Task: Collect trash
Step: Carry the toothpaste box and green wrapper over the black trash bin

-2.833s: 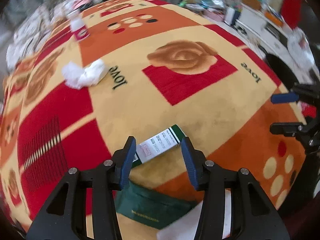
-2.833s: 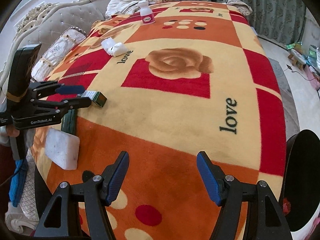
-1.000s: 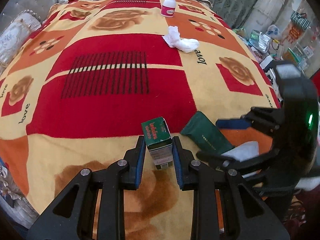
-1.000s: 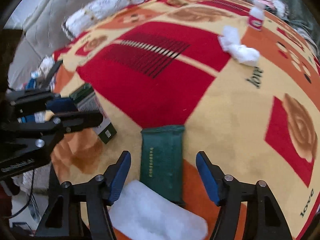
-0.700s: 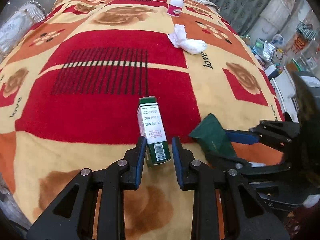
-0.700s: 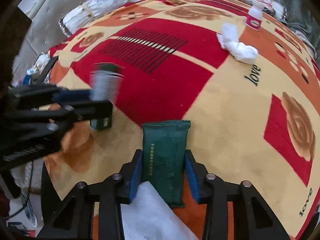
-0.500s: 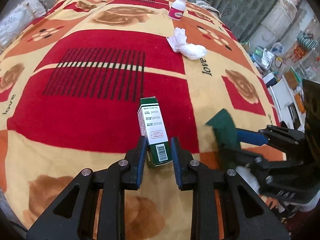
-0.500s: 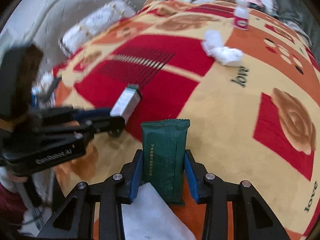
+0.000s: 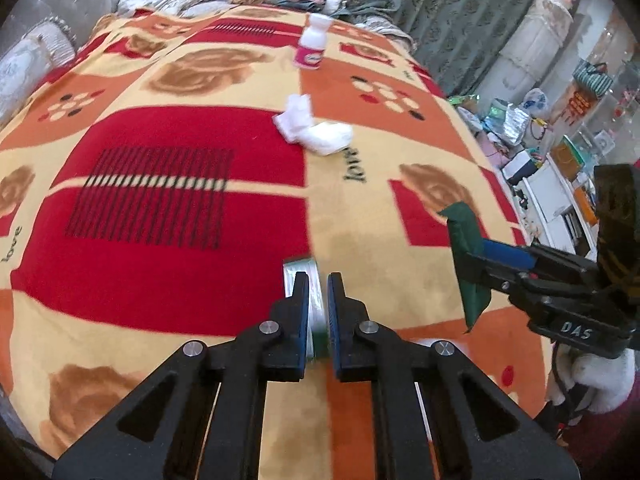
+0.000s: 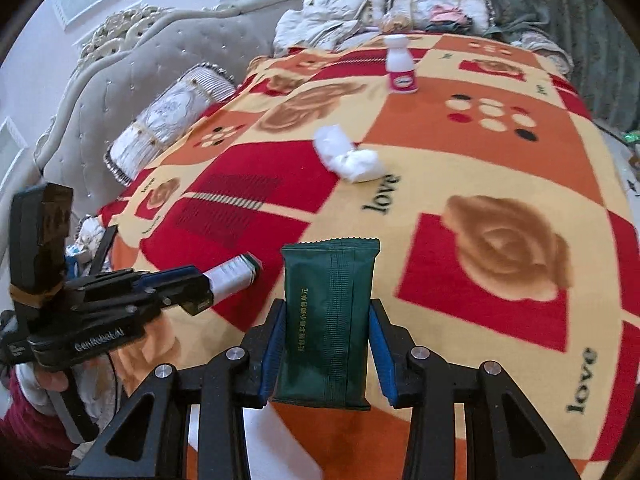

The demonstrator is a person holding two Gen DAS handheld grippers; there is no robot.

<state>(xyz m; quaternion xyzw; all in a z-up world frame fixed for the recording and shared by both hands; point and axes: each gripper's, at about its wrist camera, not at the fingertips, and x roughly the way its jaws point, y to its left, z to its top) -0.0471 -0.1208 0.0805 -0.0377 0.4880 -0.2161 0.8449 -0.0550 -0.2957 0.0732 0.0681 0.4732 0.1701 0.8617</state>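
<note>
My left gripper [image 9: 318, 280] is shut tight on a small white and green box [image 9: 299, 270], squeezed thin and seen edge-on above the blanket. From the right wrist the same box [image 10: 232, 274] sticks out of the left gripper [image 10: 198, 286]. My right gripper [image 10: 328, 312] is shut on a dark green packet [image 10: 330, 300], held upright off the blanket; the left wrist view shows that packet [image 9: 466, 240] at the right. A crumpled white tissue [image 9: 316, 130] lies mid-bed, and a white bottle with a pink label [image 9: 312, 42] stands further back.
The bed carries a red, orange and yellow blanket [image 9: 160, 200]. A grey tufted headboard [image 10: 120, 68] and pillows [image 10: 168, 116] run along the left. A flat white pad [image 10: 280, 440] lies at the near edge. Clutter [image 9: 520, 128] fills the floor to the right.
The right gripper closed on the green packet and lifted it off the blanket. The left gripper raised the box, turned it edge-on and squeezed it narrower. Both hands moved up the bed.
</note>
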